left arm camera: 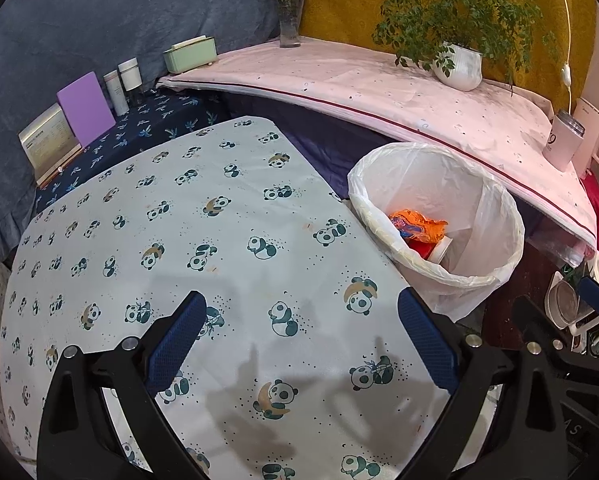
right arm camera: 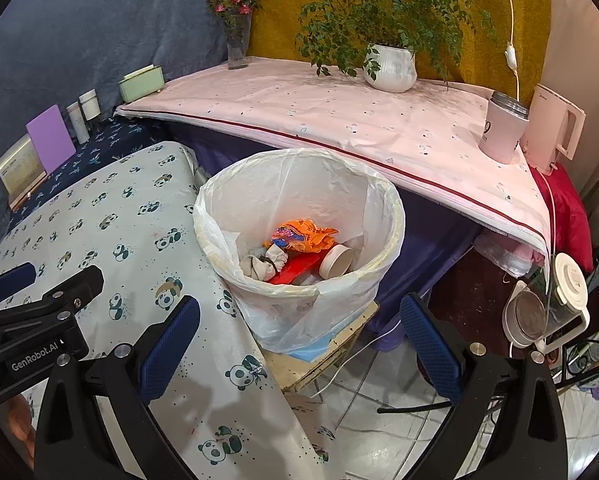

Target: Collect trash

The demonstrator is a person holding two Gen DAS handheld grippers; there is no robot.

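I count one bin [right arm camera: 299,216] holding one orange wrapper [right arm camera: 305,234], one red piece [right arm camera: 295,270], one cup [right arm camera: 336,262] and one grey wad [right arm camera: 259,266]. Shelf: one vase [right arm camera: 237,46], one plant pot [right arm camera: 391,68], one green box [right arm camera: 141,82], two white bottles [right arm camera: 84,114], one pink mug [right arm camera: 503,128], one kettle [right arm camera: 555,128].

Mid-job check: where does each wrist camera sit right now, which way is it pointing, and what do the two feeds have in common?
Left wrist: above the panda-print tablecloth, looking forward across it; open left gripper fills the foreground, right gripper's tip at the right edge.
Right wrist: over the table's right edge, facing the white-bag-lined trash bin; open right gripper frames it, left gripper at left.
Shared: bin, orange crumpled wrapper, white potted plant.
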